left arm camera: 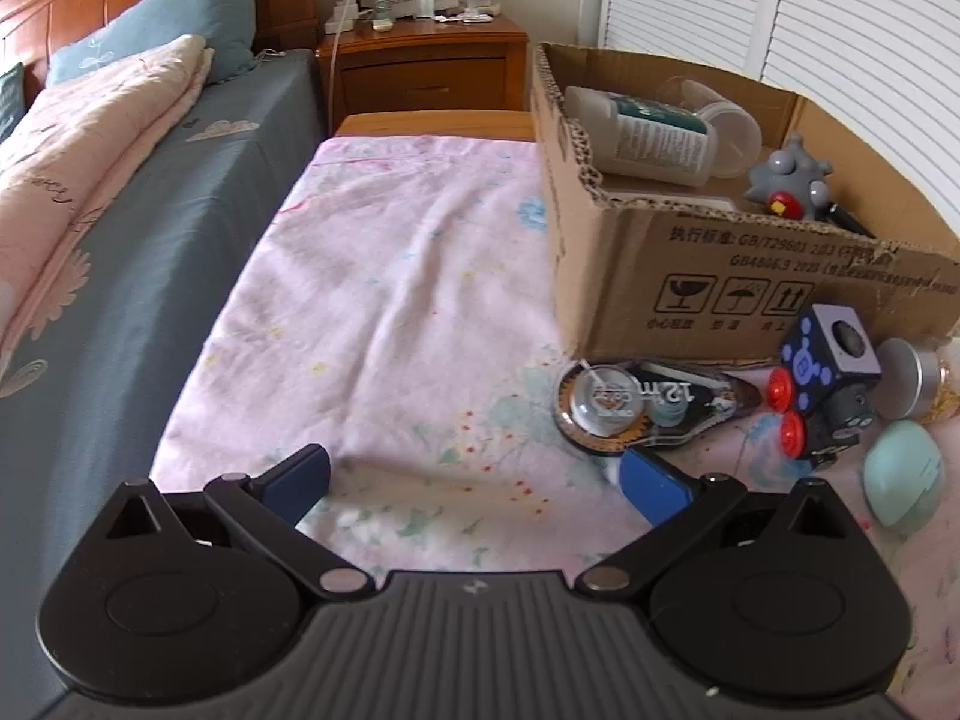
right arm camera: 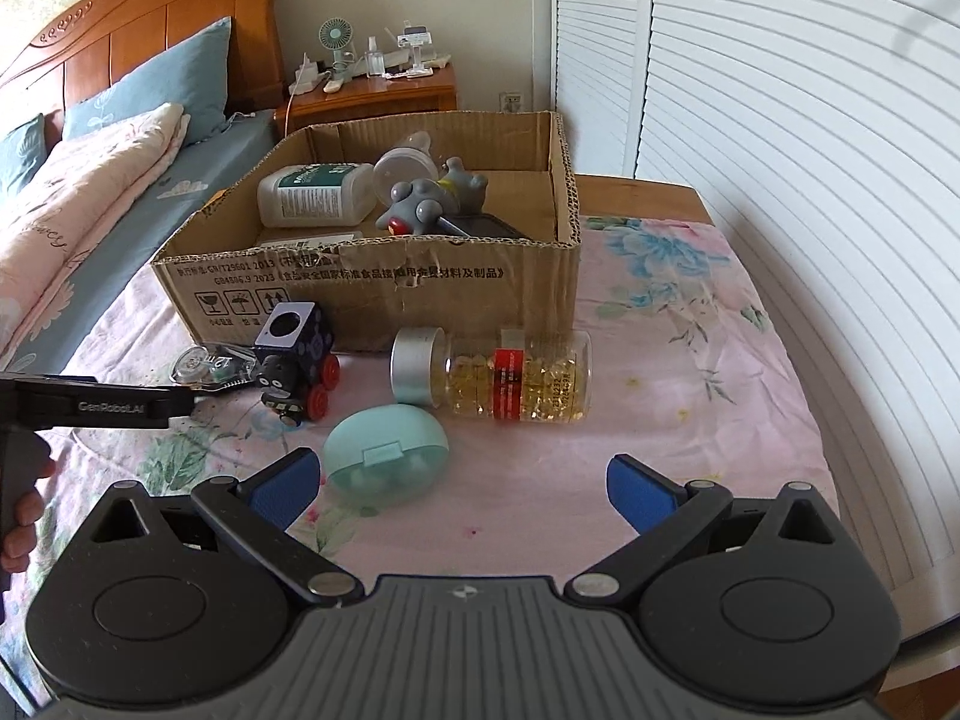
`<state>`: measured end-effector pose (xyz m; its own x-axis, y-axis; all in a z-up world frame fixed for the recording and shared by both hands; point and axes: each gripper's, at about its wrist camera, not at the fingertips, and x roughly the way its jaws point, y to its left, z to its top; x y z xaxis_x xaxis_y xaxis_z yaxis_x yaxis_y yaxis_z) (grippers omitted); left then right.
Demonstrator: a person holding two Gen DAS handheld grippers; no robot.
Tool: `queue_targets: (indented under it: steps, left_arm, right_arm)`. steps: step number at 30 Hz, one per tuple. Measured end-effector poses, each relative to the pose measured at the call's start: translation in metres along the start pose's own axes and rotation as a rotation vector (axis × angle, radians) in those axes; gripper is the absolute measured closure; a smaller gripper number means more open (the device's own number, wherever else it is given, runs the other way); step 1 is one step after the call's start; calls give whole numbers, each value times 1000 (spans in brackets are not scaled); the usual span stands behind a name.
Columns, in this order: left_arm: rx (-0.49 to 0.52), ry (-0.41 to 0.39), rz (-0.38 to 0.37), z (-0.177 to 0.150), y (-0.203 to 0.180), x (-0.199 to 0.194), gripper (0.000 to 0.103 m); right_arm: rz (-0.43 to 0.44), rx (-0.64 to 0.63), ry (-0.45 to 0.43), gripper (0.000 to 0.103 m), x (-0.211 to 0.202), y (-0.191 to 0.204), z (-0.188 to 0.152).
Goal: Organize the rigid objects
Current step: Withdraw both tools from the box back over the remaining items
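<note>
A cardboard box stands on the pink floral cloth and holds a white bottle, a grey toy and a clear cup. In front of it lie a correction tape, a black toy train, a capsule bottle with a silver cap and a mint oval case. My left gripper is open and empty, its right finger just short of the correction tape. My right gripper is open and empty, its left finger close beside the mint case.
A bed with blue sheet and pink quilt lies to the left. A wooden nightstand with a small fan stands behind. White louvred doors run along the right. The table's wooden edge shows behind the box.
</note>
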<state>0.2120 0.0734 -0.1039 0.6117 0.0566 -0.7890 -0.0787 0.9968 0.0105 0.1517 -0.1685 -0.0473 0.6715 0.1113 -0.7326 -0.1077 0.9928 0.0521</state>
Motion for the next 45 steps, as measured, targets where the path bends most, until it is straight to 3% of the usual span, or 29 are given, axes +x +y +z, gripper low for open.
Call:
queue_targets:
  steps: [3, 8, 18, 29, 38, 45]
  left_arm:
    - [21, 2, 1, 2, -5, -5, 1]
    - [41, -41, -117, 9, -20, -12, 1]
    - [17, -42, -209, 15, -37, 8, 1]
    - [104, -78, -115, 10, -45, 12, 1]
    - [56, -48, -80, 3, -17, 6, 1]
    - [63, -63, -83, -1, -20, 4, 1]
  right_arm:
    - [2, 6, 2, 0, 3, 0, 1]
    - [12, 15, 15, 0, 8, -1, -1]
    - [29, 33, 19, 0, 10, -10, -3]
    - [32, 8, 34, 0, 16, -9, -2]
    - [59, -77, 105, 0, 41, 4, -14]
    - [34, -147, 72, 0, 48, 17, -16]
